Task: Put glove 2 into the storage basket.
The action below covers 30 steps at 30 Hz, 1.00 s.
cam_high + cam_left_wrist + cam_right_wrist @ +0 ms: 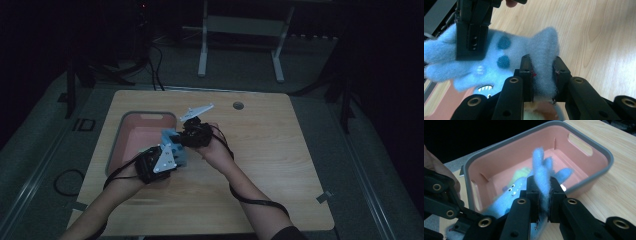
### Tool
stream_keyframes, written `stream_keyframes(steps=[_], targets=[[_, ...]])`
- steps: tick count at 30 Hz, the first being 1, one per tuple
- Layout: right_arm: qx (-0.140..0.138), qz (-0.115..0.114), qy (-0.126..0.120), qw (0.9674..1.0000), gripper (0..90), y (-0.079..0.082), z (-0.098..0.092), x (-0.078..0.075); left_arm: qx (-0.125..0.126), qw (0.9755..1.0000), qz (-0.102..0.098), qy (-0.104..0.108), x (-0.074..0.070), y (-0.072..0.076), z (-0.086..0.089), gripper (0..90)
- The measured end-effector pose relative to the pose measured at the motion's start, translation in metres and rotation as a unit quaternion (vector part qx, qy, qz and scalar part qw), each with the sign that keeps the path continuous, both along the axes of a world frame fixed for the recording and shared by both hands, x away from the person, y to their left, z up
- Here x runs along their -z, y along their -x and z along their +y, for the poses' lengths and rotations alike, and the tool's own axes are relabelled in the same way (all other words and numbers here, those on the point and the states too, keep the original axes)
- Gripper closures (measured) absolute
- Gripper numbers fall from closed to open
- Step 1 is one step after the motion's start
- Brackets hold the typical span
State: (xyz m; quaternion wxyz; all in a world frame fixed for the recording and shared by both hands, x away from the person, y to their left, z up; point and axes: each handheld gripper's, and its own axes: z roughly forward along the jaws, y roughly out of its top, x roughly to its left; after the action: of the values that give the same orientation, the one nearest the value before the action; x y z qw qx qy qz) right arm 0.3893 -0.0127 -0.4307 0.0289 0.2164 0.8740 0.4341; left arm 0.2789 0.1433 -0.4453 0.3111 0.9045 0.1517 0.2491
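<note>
what's going on: two handheld grippers are carrying a fuzzy blue plush toy (499,60) between them, up off the counter (260,150), right next to a pink bin (142,137) with a grey rim

left gripper (543,72): clenched on one thick fuzzy end of the toy, fabric squashed between the pads

right gripper (543,192): clamped on a thin blue flap of the toy, pinched tight

where the toy is: hanging between the two grippers at the bin's near right edge, partly over the rim from what I can see in the high view; it has dark spots and a little toothy mouth

bin: looks like there's nothing else lying in it, though the toy blocks part of the floor

step, my guess: the carry, toy is about to get dropped into the bin

next move: both hands need to shift it a bit further over the bin's opening, lower it, then let go together so neither flap snags on the rim
</note>
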Motion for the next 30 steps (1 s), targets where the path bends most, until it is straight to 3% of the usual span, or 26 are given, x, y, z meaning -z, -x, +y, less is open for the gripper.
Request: stream_keyframes(steps=[19, 25, 30], targets=[[-0.030, 0.008, -0.003, 0.9995, 82.6, -0.001, 0.053, 0.003, -0.040, 0.9992, 0.007, 0.005, 0.002, 0.009, 0.043, 75.2], [-0.029, 0.017, -0.001, 0.9994, 82.5, -0.004, 0.062, 0.012, -0.046, 0.9988, 0.016, -0.002, 0.006, 0.007, 0.051, 75.2], [-0.020, 0.025, 0.008, 0.9995, 82.5, -0.010, 0.068, 0.026, -0.052, 0.9980, 0.036, -0.002, 0.018, 0.000, 0.056, 75.1]])
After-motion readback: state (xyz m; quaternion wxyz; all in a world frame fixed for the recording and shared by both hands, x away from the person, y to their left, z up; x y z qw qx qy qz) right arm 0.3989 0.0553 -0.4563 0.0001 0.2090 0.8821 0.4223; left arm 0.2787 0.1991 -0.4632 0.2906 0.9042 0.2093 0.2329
